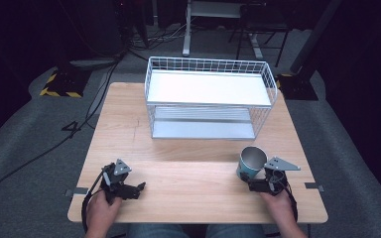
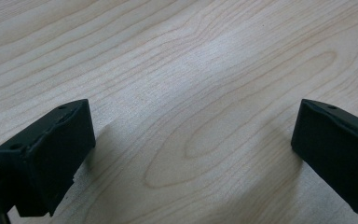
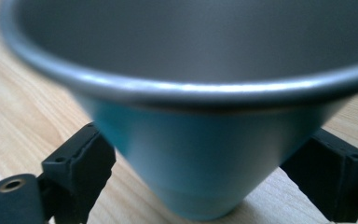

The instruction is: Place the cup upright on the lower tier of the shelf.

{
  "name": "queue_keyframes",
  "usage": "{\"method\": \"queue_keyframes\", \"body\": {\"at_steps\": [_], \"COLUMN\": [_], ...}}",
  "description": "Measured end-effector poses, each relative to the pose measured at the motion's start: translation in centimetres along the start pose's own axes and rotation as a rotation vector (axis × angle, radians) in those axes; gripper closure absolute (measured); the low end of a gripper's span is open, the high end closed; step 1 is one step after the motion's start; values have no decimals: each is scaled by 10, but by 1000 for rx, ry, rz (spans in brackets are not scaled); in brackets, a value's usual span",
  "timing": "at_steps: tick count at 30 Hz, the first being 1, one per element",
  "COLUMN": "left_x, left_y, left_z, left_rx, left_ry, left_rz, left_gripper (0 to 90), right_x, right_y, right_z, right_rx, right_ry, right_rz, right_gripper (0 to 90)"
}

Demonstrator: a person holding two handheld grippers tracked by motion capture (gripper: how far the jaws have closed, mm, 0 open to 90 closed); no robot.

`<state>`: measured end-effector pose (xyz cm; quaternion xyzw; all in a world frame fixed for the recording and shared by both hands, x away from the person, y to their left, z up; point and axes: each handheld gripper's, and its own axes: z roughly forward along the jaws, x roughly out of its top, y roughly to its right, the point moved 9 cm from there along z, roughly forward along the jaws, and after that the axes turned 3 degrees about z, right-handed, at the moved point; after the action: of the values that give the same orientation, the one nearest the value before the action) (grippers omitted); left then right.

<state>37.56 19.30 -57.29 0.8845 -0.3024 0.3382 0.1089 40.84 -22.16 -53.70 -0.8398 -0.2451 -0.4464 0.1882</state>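
The white wire rack (image 1: 211,96) blocked the far middle of the surface (image 1: 188,183), its lower shelf open toward the near side. Between the rack and the near edge ran a wide bare strip of wood. Near the rack's right front corner stood a teal cup (image 1: 251,163), narrowing passage there.

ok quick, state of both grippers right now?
Left gripper: open, nothing between its jaws, just above the table.
Right gripper: jaws on either side of the teal cup; whether they press on it cannot be told.
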Motion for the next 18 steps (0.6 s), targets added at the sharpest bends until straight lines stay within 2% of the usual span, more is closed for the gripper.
{"method": "queue_keyframes", "body": {"at_steps": [7,9,18], "left_x": [0,0,0], "left_y": [0,0,0], "left_z": [0,0,0], "left_rx": [0,0,0], "left_ry": [0,0,0], "left_rz": [0,0,0], "left_gripper": [1,1,1], "right_x": [-1,-1,-1], "right_y": [1,-1,-1], "right_z": [7,8,9], "right_rx": [-4,0,0], "right_ry": [10,13,30], "right_rz": [32,30,24], "right_gripper": [170,214,223]}}
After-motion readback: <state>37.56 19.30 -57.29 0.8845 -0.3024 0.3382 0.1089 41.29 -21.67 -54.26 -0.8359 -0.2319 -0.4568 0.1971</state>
